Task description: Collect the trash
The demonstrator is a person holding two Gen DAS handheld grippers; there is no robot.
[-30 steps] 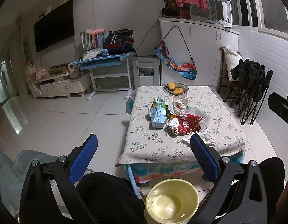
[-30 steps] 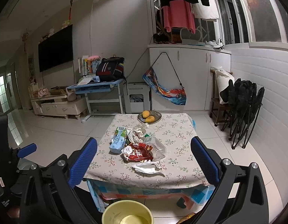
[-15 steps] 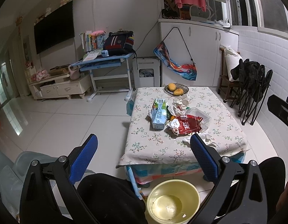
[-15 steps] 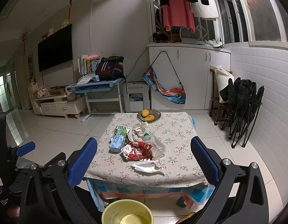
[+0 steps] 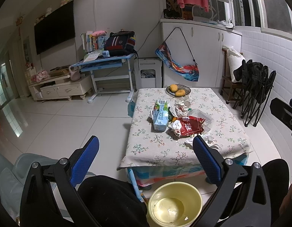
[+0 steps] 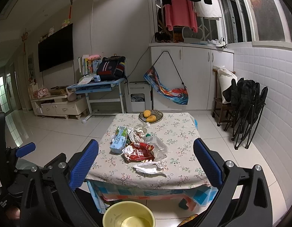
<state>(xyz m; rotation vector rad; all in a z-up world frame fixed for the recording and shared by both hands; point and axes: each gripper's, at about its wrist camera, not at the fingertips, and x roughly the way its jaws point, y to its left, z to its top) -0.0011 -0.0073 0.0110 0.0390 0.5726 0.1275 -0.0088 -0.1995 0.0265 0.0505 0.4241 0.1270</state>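
Ahead of your right gripper [image 6: 146,162] (jaws wide, empty, nearer than the left): crumpled white wrapper [image 6: 148,168], long axis crosswise.

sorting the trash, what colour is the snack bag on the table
Red with white markings; the snack bag shows best in the right wrist view.

Living room interior, white-tiled floor [image 5: 57,121], night-time lighting.

A dark television [image 6: 56,48] is mounted on the left wall above a cream low cabinet [image 6: 59,107]. A blue study desk [image 5: 108,62] is positioned beside it (books and a backpack are stacked on top). White cupboards [image 6: 193,75] are set against the far wall. Folded black chairs [image 6: 246,111] are leaned on the white-tiled right wall below dark windows [image 6: 259,11]. Clothes [image 6: 181,15] are hung overhead.
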